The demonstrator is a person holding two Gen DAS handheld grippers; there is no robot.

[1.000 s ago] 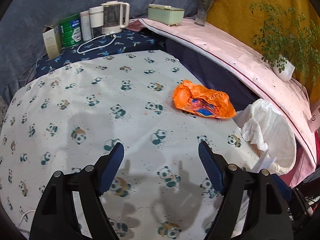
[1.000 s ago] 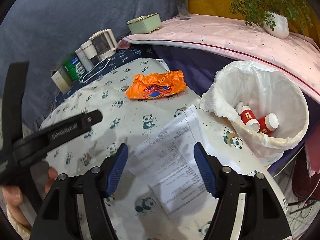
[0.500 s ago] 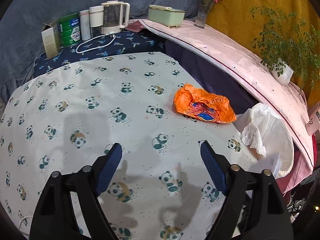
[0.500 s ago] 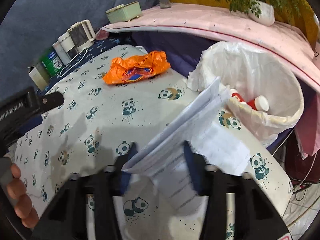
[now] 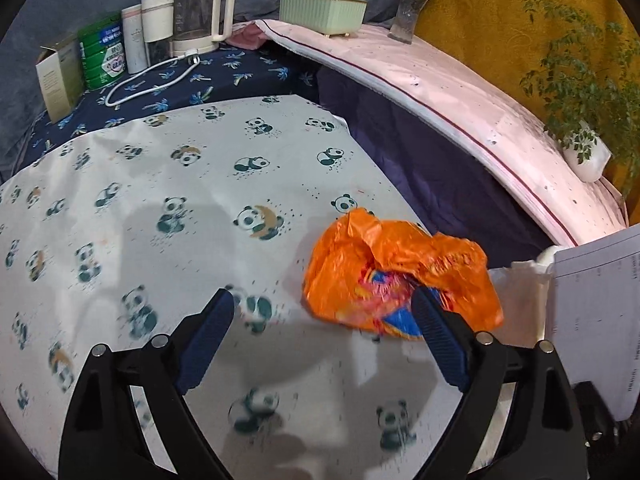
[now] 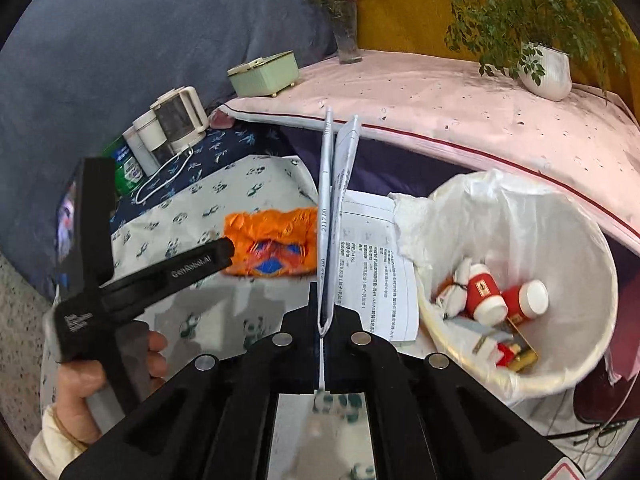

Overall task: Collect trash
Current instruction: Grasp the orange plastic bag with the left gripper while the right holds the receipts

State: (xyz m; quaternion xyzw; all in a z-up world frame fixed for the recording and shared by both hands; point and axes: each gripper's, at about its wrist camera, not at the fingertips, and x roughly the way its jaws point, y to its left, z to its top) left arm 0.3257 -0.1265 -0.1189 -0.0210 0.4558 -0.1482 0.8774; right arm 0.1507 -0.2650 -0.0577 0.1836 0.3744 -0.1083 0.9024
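A crumpled orange wrapper (image 5: 384, 256) lies on the panda-print tablecloth (image 5: 160, 184) near its right edge. My left gripper (image 5: 322, 304) hovers just short of it with its jaws opening. The right finger overlaps the wrapper's near corner, and no pad presses on it. My right gripper (image 6: 324, 316) is shut on a folded printed paper sheet (image 6: 336, 184), which stands up edge-on from the jaws. The same paper sheet (image 5: 596, 304) shows at the right edge of the left wrist view. To the right stands a bin with a white liner (image 6: 552, 216), holding red-and-white bottles (image 6: 484, 292) and scraps.
A kettle (image 5: 200, 16), cans and a carton (image 5: 56, 76) stand at the back on a dark blue cloth, with a loose white cord. A pink-covered ledge (image 5: 440, 92) carries a green box, a vase and a potted plant. A person's hand (image 6: 80, 376) holds the left gripper's handle.
My right gripper closed on the paper and lifted it off the table, now folded upright beside the bin. My left gripper moved right and forward, up to the orange wrapper.
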